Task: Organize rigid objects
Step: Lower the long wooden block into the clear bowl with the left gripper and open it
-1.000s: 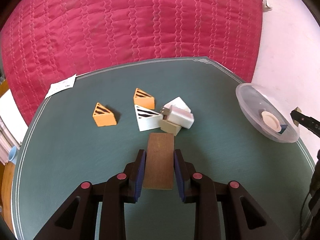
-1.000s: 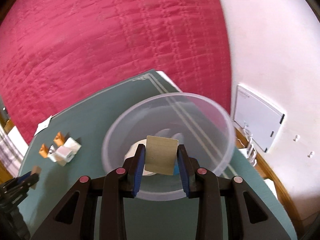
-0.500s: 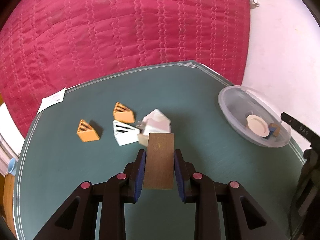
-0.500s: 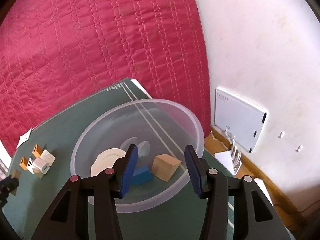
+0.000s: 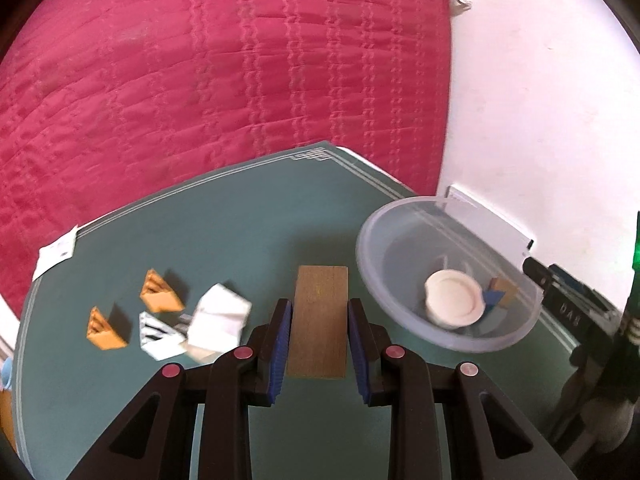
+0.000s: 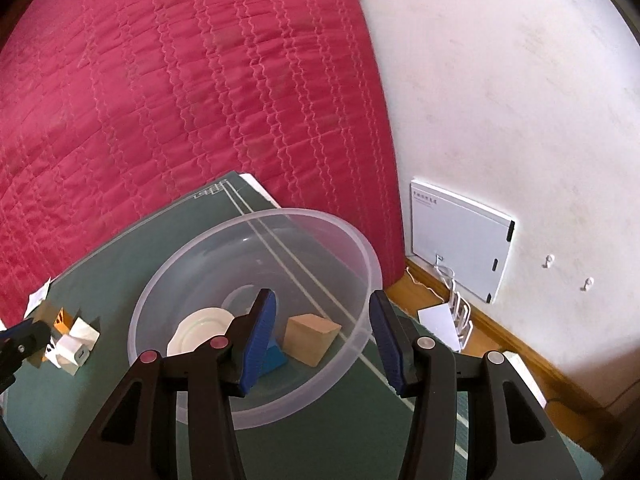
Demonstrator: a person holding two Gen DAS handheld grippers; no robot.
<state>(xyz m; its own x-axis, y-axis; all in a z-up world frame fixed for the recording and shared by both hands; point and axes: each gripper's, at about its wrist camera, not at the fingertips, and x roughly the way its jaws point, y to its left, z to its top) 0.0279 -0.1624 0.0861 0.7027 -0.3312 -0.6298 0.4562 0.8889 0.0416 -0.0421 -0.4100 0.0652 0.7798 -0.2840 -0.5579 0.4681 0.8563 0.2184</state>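
Left gripper [image 5: 319,334]: clamped on brown wooden slab [image 5: 319,322]; needed carrying over clear plastic bowl [image 5: 448,276] before release.
Right gripper [image 6: 322,338]: stood open, empty, above the bowl.

A flat brown wooden block [image 5: 319,320] is clamped lengthwise between the jaws of the left gripper [image 5: 319,338], above the green worktop [image 5: 256,216]. A clear plastic bowl [image 6: 200,272] stands near the worktop's corner, holding a white round lid [image 6: 200,330], a small blue piece [image 6: 274,358] and a tan wooden wedge [image 6: 312,338]. Two orange striped wedges [image 5: 160,294], a white striped wedge [image 5: 156,332] and a white charger [image 6: 74,354] lie clustered on the worktop, well apart from the bowl.
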